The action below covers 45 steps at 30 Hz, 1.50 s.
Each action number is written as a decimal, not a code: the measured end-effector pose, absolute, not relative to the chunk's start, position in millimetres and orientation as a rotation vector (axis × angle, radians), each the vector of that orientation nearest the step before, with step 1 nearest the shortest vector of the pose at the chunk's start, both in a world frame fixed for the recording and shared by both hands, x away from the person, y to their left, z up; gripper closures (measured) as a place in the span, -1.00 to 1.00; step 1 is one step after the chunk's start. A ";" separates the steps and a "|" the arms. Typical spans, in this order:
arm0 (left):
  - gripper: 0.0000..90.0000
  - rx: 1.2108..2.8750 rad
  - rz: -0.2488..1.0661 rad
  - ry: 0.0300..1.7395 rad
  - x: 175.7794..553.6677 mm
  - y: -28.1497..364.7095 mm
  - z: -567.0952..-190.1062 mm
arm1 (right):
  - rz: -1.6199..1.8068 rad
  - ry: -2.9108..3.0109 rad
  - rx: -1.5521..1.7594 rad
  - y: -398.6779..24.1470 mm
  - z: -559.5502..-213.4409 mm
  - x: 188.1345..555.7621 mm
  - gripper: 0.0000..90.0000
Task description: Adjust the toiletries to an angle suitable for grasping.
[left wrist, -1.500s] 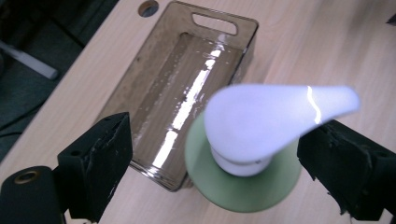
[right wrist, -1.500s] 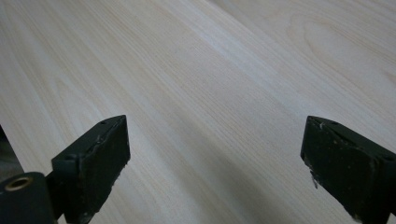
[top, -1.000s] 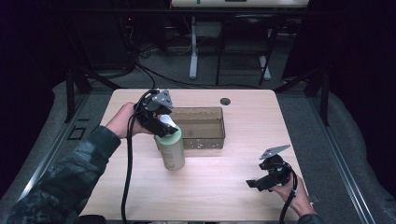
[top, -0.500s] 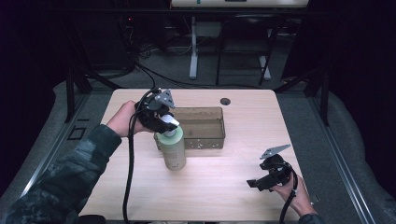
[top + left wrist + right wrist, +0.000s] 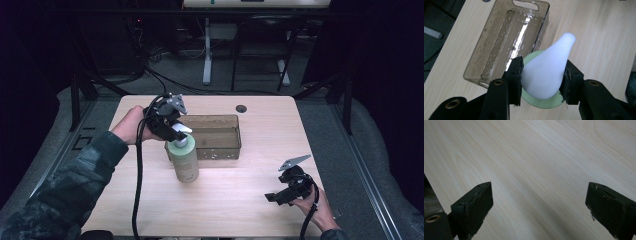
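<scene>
Near the middle of the table (image 5: 240, 200), slightly toward its left edge, a pale green bottle (image 5: 184, 161) is seen standing upright, just in front of the near left corner of a clear brown bin (image 5: 220, 134) and close against it. Its white pump head (image 5: 546, 71) is gripped by the left gripper (image 5: 170, 125), which comes in from the left side of the table. A second ago the jaws were wider around the pump; they have just been closing, and in the left gripper view both black pads (image 5: 517, 75) are now pressed against the two sides of the pump head, with the green shoulder of the bottle visible beneath. The grasp can therefore be judged as made, so that the bottle is ready to be lifted; the bottle itself has not been shifted and remains on the table. The bin is empty and lies within easy reach, so it is judged the likely destination.

The right gripper (image 5: 286, 192) is held near the front right corner of the table, well apart from the bottle. Its jaws are spread wide with nothing between them, as is shown in the right gripper view, where bare wood is seen between the pads (image 5: 474, 205). No part in the grasp is taken by it.
</scene>
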<state>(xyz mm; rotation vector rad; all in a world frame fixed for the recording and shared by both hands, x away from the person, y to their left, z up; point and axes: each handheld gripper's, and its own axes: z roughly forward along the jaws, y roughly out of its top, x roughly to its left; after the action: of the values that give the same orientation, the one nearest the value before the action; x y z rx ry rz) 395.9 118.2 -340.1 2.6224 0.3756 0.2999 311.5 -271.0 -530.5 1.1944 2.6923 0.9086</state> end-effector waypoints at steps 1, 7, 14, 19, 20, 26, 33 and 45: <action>0.26 2.627 0.291 0.370 396.7 117.5 -339.7 | 0.911 2.695 1.197 -270.7 -530.6 311.5 -0.84; 0.25 2.646 0.279 0.349 400.2 112.1 -339.3 | 0.912 2.695 1.193 -271.2 -530.0 311.4 -0.84; 0.30 2.618 0.252 0.362 402.4 114.9 -342.5 | 0.910 2.690 1.199 -271.5 -530.6 311.5 -0.83; 0.31 2.616 0.244 0.376 401.6 116.1 -342.7 | 0.909 2.692 1.195 -271.5 -530.5 311.8 -0.83; 0.31 2.612 0.244 0.382 401.4 116.6 -342.9 | 0.911 2.689 1.202 -271.2 -530.1 311.5 -0.83; 0.33 2.598 0.249 0.403 400.2 118.7 -343.7 | 0.909 2.692 1.197 -271.3 -530.0 311.5 -0.83; 0.37 2.592 0.290 0.412 399.4 118.5 -343.3 | 0.913 2.687 1.204 -271.5 -530.3 311.5 -0.82; 0.38 2.595 0.295 0.451 398.4 117.4 -342.4 | 0.910 2.690 1.201 -272.2 -530.3 311.6 -0.82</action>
<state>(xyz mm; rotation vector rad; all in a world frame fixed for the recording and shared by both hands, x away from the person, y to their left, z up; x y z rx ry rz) 398.4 117.4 -342.4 2.5952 0.4507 0.2952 311.6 -272.2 -530.3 1.2009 2.6897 0.9101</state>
